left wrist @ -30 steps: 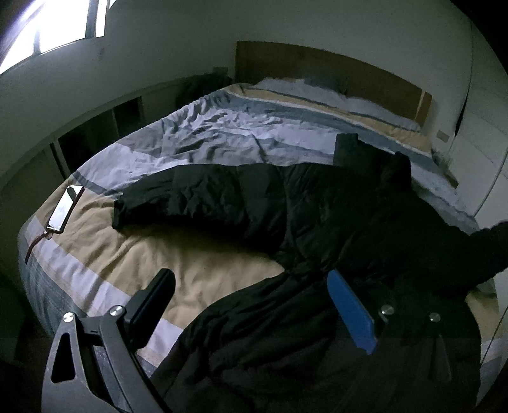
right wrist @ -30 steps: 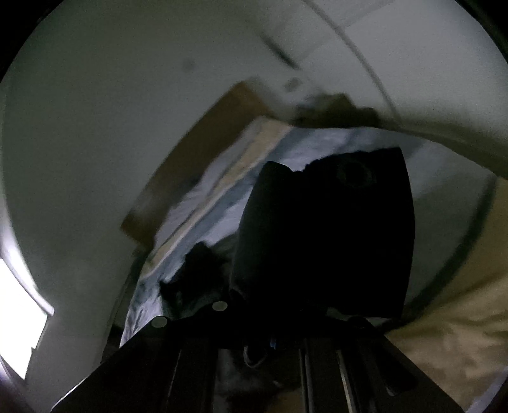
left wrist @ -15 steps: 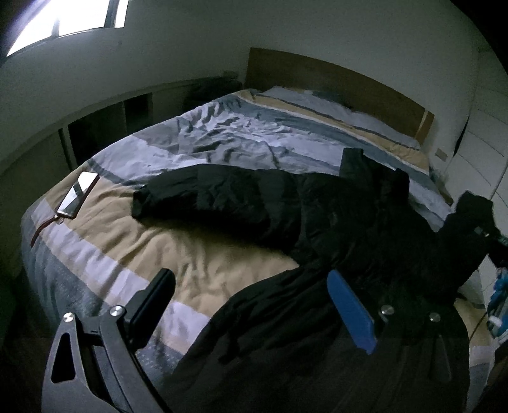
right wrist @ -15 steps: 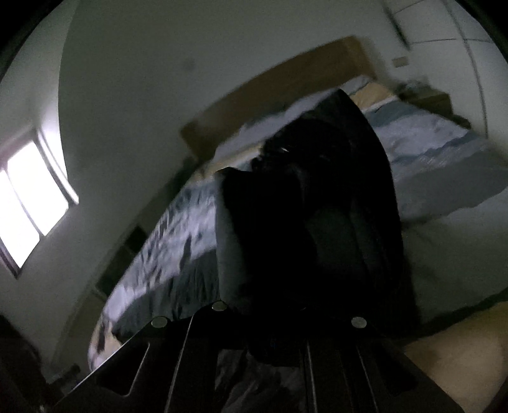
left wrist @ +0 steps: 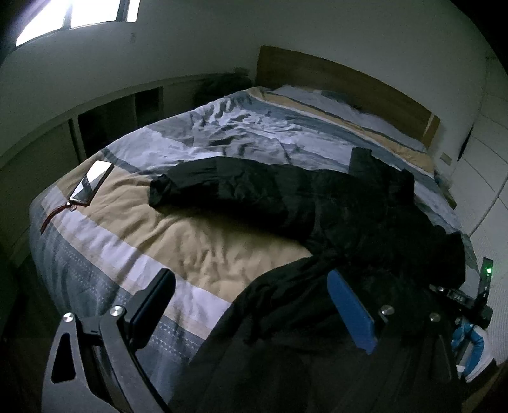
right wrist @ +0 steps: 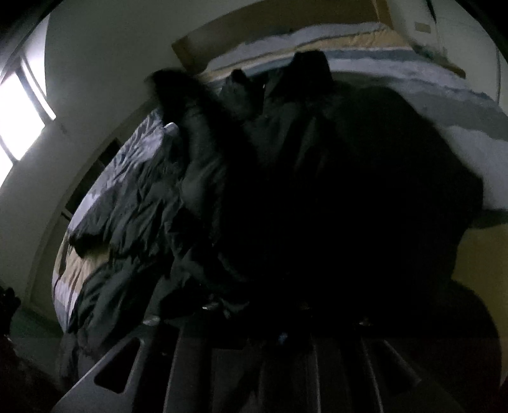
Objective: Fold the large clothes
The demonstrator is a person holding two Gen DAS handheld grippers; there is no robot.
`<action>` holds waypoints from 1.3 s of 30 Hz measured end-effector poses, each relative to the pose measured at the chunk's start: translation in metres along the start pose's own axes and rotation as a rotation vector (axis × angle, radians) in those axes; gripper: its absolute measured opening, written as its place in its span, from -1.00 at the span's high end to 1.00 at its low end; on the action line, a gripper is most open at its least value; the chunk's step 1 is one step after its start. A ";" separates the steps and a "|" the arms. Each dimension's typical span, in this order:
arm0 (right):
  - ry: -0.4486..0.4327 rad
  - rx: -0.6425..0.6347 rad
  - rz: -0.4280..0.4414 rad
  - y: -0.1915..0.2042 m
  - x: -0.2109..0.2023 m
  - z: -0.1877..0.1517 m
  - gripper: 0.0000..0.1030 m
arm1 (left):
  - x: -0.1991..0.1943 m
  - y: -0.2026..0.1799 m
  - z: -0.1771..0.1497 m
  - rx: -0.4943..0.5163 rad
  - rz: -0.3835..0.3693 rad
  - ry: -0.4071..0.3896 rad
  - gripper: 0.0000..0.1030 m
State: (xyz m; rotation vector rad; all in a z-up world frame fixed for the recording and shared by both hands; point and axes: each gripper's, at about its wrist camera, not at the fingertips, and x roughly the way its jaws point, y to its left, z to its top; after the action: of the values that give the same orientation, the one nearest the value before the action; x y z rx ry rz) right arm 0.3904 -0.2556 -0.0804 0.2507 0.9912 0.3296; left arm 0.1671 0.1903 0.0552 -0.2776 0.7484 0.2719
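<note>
A large black coat (left wrist: 343, 216) lies spread on the bed, one sleeve (left wrist: 203, 184) stretched out to the left. Its other sleeve (left wrist: 447, 257) sits bunched at the coat's right side. My left gripper (left wrist: 250, 308) hovers open over the coat's near hem, its black finger (left wrist: 152, 305) above the duvet and its blue finger (left wrist: 349, 314) above the cloth. The right gripper's body (left wrist: 457, 297) shows at the right edge. In the right wrist view the dark coat (right wrist: 317, 190) fills the frame and hides the fingertips. The right jaws are opening, and it is too dark to see what is between them.
The bed has a striped duvet (left wrist: 197, 241) in blue, grey and tan, with a wooden headboard (left wrist: 343, 79) at the far end. A phone (left wrist: 92, 181) with a red strap lies near the bed's left corner. Low shelves (left wrist: 111, 117) and a window (left wrist: 79, 16) line the left wall.
The right gripper has swung down towards the bed with the black sleeve, which has gone from stretched out at the right to bunched on the coat. The left gripper shifted sideways and stayed open.
</note>
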 end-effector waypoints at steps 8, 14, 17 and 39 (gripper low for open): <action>0.025 -0.071 0.081 0.024 -0.024 -0.015 -0.09 | -0.025 -0.042 -0.004 0.066 -0.075 -0.012 -0.89; -0.026 -0.067 0.095 0.015 -0.065 -0.024 -0.08 | -0.035 -0.092 -0.006 0.138 -0.120 -0.010 -0.89; -0.074 -0.064 0.028 -0.004 -0.091 -0.014 -0.08 | -0.029 -0.127 -0.003 0.178 -0.157 0.003 -0.89; -0.103 -0.032 -0.145 -0.093 -0.023 0.086 -0.08 | 0.212 -0.409 -0.011 0.362 -0.201 0.148 -0.89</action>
State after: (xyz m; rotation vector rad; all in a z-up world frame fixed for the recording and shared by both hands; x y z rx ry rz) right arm 0.4667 -0.3553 -0.0505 0.1639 0.8961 0.1985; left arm 0.4470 -0.1628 -0.0395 -0.0279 0.8932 -0.0772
